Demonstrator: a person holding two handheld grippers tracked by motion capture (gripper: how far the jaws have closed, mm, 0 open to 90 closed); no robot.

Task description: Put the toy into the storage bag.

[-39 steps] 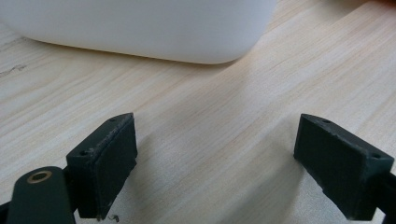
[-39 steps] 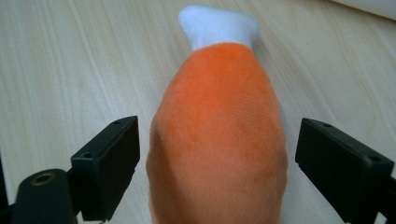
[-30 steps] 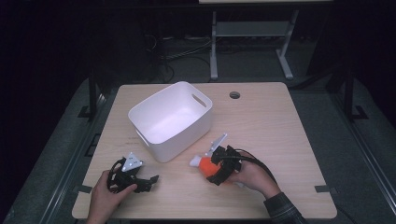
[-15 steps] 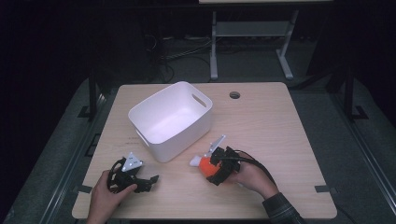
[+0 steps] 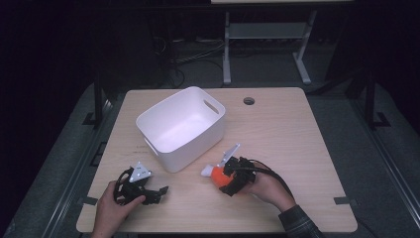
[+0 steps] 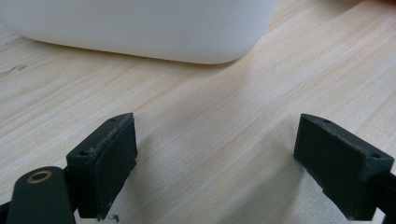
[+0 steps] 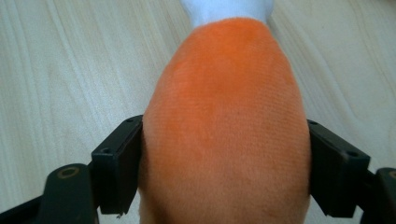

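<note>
The wooden table (image 5: 297,144) carries a white plastic tub (image 5: 181,128) with cut-out handles, standing upright and empty on the table's left half; every place below is given from that tub. Just off its near right corner lies an orange plush toy (image 5: 218,175) with a white end, the white end pointing toward the tub and close to its wall but apart from it. The right gripper (image 5: 232,179), held by the person's right hand (image 5: 267,188), has its jaws around the orange body; in the right gripper view the toy (image 7: 226,121) fills the gap and both pads sit against its sides, the jaws having just been closing on it. Near the tub's near left corner the left gripper (image 5: 148,191) rests low over bare wood, jaws wide apart with nothing between them.
</note>
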